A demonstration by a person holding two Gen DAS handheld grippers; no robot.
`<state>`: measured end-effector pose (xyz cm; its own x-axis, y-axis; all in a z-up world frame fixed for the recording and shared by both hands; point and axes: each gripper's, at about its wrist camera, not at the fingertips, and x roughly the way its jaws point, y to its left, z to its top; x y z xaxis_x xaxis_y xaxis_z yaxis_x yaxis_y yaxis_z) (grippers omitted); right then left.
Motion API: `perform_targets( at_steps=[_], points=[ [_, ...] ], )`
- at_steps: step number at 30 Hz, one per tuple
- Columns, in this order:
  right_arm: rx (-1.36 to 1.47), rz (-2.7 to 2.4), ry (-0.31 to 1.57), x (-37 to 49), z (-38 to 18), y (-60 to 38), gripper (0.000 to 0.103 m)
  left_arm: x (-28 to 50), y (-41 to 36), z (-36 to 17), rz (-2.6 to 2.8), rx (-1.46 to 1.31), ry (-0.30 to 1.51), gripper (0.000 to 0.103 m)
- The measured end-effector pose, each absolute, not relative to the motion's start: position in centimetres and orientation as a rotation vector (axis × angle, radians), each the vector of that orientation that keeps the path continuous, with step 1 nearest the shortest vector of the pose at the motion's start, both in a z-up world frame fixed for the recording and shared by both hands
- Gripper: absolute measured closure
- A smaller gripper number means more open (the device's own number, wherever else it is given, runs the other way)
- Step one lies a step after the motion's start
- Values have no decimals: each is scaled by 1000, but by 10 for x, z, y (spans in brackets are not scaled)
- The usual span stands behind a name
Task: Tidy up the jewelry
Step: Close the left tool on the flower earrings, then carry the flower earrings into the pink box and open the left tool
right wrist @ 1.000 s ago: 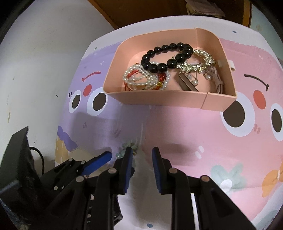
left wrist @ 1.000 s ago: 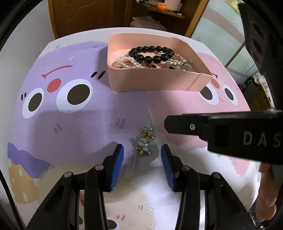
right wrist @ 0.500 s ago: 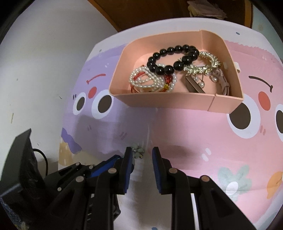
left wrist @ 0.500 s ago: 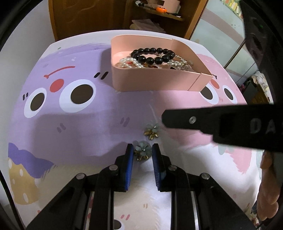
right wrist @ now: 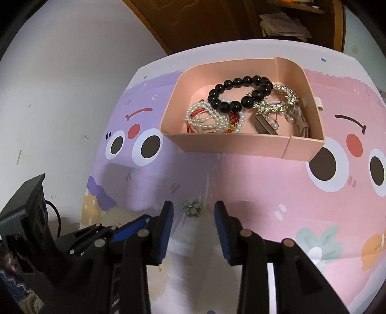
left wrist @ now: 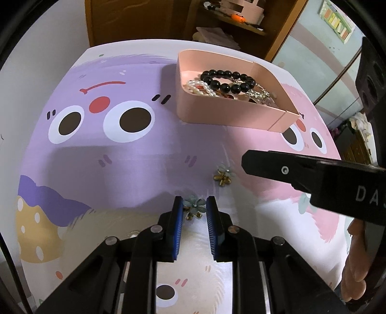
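1. Two flower earrings lie outside the box: a green flower earring (left wrist: 194, 206) sits pinched between the blue pads of the left gripper (left wrist: 194, 212), and a second flower earring (left wrist: 223, 174) lies on the mat just beyond it, near the tip of the right gripper's finger seen from the left wrist view.
2. One pink jewelry box (right wrist: 217, 142) stands farther back on the mat. Inside it are one black bead bracelet (right wrist: 237, 95), one pearl bracelet (right wrist: 208, 118) with red cord beside it, and one silver leaf hairpiece (right wrist: 277, 100); some smaller pieces to the right cannot be made out.
3. The left gripper is clenched on the green flower earring, as it was half a second ago. The right gripper (right wrist: 193, 213), narrow a moment ago, is now spread wide, with the second earring (right wrist: 191, 207) lying on the mat between its fingers, untouched.
4. Both views have drawn back, so the box looks farther off than before.
5. The cartoon mat (left wrist: 135, 154), purple and pink with big round eyes, covers a white counter (right wrist: 60, 101). Behind stand a wooden cabinet (left wrist: 135, 21) and a shelf with papers.
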<state>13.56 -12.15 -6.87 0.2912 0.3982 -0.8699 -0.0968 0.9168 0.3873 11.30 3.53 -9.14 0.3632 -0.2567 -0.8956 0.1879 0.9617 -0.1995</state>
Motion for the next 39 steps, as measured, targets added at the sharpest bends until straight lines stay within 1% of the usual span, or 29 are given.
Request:
perform_targets(
  at_steps=[19,28,33,39],
  points=[
    [183,422,1193,123,-76,-103,67,117,64,-79,-218,-182,1137,86],
    [84,473,1176,117,-85,-93,66,114,82,-71,-212,-228,1102,86],
    [0,455,1195,117,-96,-83,66,113,87,-70,-212,-248,1090,86],
    [-79,395,1170,121,-99,-74,66,112,94,-74,-212,-268,1091,86]
  ],
)
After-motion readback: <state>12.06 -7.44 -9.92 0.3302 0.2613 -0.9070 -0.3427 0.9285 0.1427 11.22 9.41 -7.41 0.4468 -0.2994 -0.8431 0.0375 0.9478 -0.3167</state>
